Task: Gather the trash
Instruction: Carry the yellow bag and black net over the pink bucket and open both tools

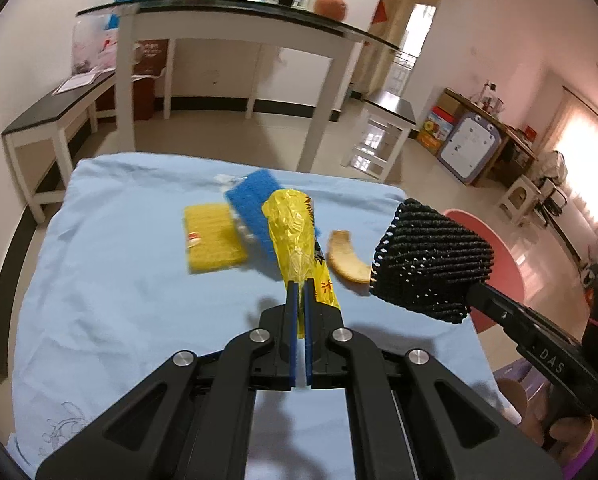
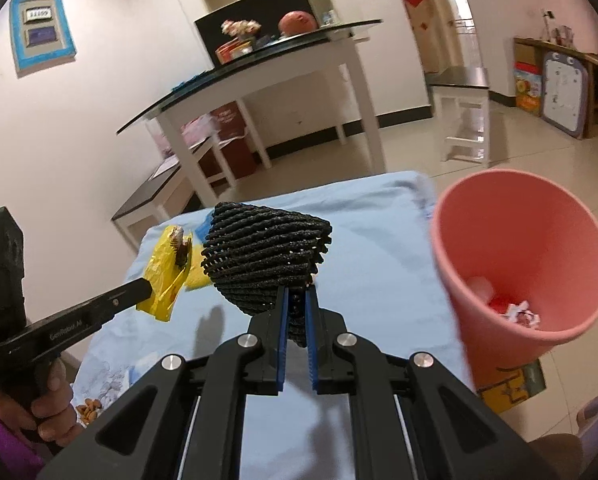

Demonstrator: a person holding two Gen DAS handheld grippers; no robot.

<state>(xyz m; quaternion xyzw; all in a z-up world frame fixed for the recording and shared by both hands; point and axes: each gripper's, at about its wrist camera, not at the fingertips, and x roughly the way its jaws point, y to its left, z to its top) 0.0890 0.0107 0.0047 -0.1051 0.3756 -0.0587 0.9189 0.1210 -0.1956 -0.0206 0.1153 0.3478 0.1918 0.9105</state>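
Note:
My left gripper [image 1: 301, 284] is shut on a crumpled yellow plastic wrapper [image 1: 293, 236], held above the blue-covered table [image 1: 119, 280]. The same wrapper [image 2: 167, 272] shows at the left of the right wrist view, at the tip of the left gripper [image 2: 149, 290]. My right gripper [image 2: 297, 294] is shut on a black foam fruit net [image 2: 263, 256], also lifted off the cloth; that net [image 1: 431, 260] hangs at the right of the left wrist view. A pink bin [image 2: 519, 260] stands to the right of the table with crumpled trash inside. On the cloth lie a yellow sponge [image 1: 213, 238], a blue sponge [image 1: 255, 208] and a banana peel [image 1: 347, 258].
A white table with a dark glass top [image 1: 235, 24] and a low bench [image 1: 51, 108] stand beyond the covered table. Several almonds [image 2: 89, 408] lie near the cloth's front left. A hand [image 2: 49, 400] holds the left gripper's handle. A small stool [image 2: 465, 116] stands on the tiled floor.

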